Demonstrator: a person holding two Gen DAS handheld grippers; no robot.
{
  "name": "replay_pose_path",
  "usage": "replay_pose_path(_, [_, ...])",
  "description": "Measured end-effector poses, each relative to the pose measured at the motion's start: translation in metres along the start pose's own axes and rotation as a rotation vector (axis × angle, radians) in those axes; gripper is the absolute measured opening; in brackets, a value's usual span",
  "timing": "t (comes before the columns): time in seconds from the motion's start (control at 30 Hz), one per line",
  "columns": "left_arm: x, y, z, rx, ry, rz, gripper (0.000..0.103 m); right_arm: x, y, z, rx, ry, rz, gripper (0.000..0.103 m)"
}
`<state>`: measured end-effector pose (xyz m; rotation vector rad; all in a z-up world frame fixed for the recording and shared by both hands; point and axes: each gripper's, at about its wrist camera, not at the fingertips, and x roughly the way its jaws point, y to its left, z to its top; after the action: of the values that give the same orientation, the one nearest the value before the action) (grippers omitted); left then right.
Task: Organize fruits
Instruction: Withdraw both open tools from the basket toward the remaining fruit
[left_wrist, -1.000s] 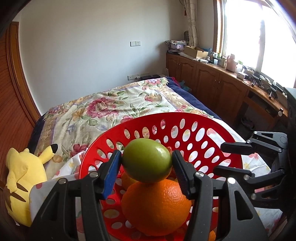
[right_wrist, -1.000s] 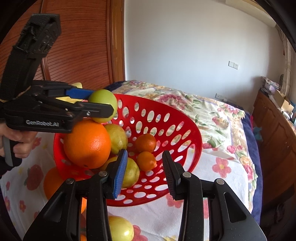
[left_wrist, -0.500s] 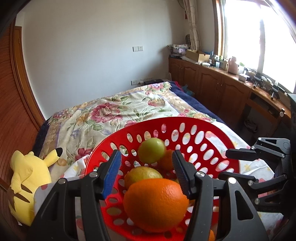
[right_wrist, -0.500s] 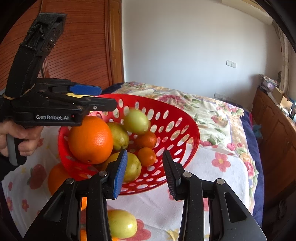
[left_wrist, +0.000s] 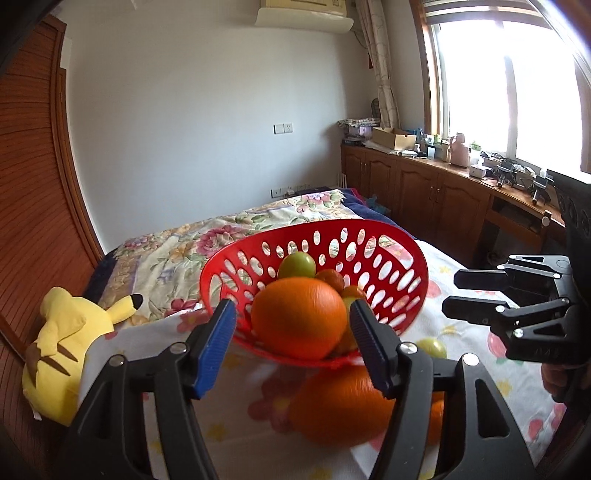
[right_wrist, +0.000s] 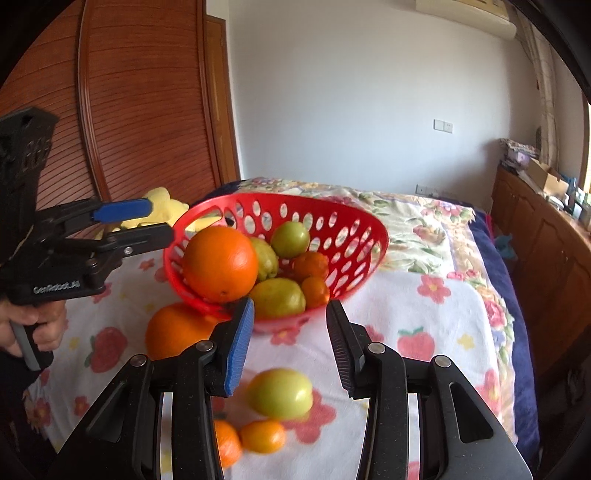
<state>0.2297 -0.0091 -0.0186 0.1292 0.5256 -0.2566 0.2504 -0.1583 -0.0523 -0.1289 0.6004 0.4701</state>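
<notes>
Red plastic, pierced with oval holes: the basket (right_wrist: 343, 225) sits on the bed (right_wrist: 424, 295), on a white cloth printed with fruit and flowers. It is a round bowl, tipped so its mouth faces my tongs, far wall high and near rim low. In it a big orange (right_wrist: 219, 264) lies at the near left rim, glossy and round. Behind it sit a green fruit (right_wrist: 290, 239) and a yellow-green one (right_wrist: 264, 258); a lemon-shaped yellow fruit (right_wrist: 277, 298) lies at the front, long axis running left to right, beside two small tangerines (right_wrist: 314, 275).

On the cloth outside the basket lie a second orange (right_wrist: 173, 332), touching the basket's near edge, a green-yellow fruit (right_wrist: 280, 392) near my right tongs, and two small orange fruits (right_wrist: 262, 437) lower still.

My left tongs (left_wrist: 293, 339) are opening, nothing between the fingers; the big orange shows beyond the gap. My right tongs (right_wrist: 290, 345) are opening too, parted a little, with nothing gripped. A yellow plush (left_wrist: 62, 339) lies left of the basket.
</notes>
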Motion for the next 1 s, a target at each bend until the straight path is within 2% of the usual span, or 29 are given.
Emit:
replay_pose_path(0.3, [-0.01,-0.004,-0.044,-0.058,0.001,-0.023,0.068,-0.012,0.014,-0.033,0.031,0.035,-0.009,0.041])
replay_pose_path(0.63, [-0.018,-0.008,-0.069,-0.105,-0.025,-0.01,0.072,-0.015,0.04,-0.06,0.031,0.062,0.004,0.041])
replay_pose_path(1.0, [-0.025,-0.013,-0.087,-0.11,-0.03,0.01,0.072,-0.011,0.056,-0.08,0.021,0.1,0.006,0.041])
